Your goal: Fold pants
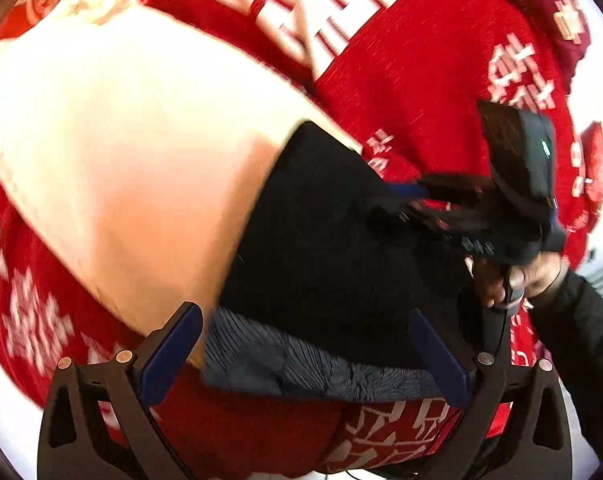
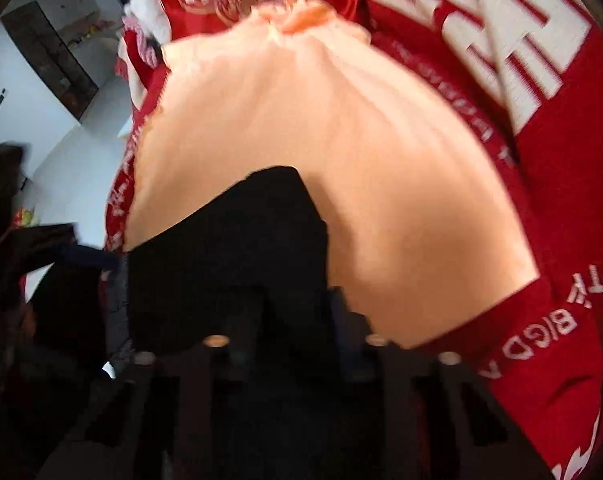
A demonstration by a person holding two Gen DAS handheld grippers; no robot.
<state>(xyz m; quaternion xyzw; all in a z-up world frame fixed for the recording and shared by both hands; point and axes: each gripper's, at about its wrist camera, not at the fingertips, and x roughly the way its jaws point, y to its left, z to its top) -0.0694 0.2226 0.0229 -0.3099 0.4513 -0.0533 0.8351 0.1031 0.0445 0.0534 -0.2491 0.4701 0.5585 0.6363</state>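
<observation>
— Dark pants [image 1: 321, 240] lie right under my left gripper [image 1: 305, 356], don't they?

— Yes. Their ribbed, gathered waistband [image 1: 301, 372] sits between my two blue pads [image 1: 169, 352], which stand wide apart and press on nothing. The cloth runs away from me as a dark, narrowing panel.

— Where exactly are the pants?

— On top of a pale peach garment [image 1: 133, 152], which itself is spread over a red bedcover [image 1: 413, 72] printed with big white characters. From my right wrist view the dark panel [image 2: 237, 248] also overlaps the near edge of the peach garment [image 2: 341, 168], with the red cover [image 2: 553, 240] on the right.

— And your right gripper?

— From the left wrist view, my right gripper [image 1: 401, 204] reaches in from the right over the far end of the pants, blurred, my hand [image 1: 517, 280] on its handle and a black sleeve [image 1: 581, 328] behind. In its own view the fingers [image 2: 341, 320] are dark and smeared against the dark cloth. They stand fairly close together, but I cannot tell whether they pinch the fabric.

— Anything farther out?

— White floor [image 2: 61, 152] and a dark cabinet [image 2: 49, 60] at the far left of the right wrist view.
</observation>
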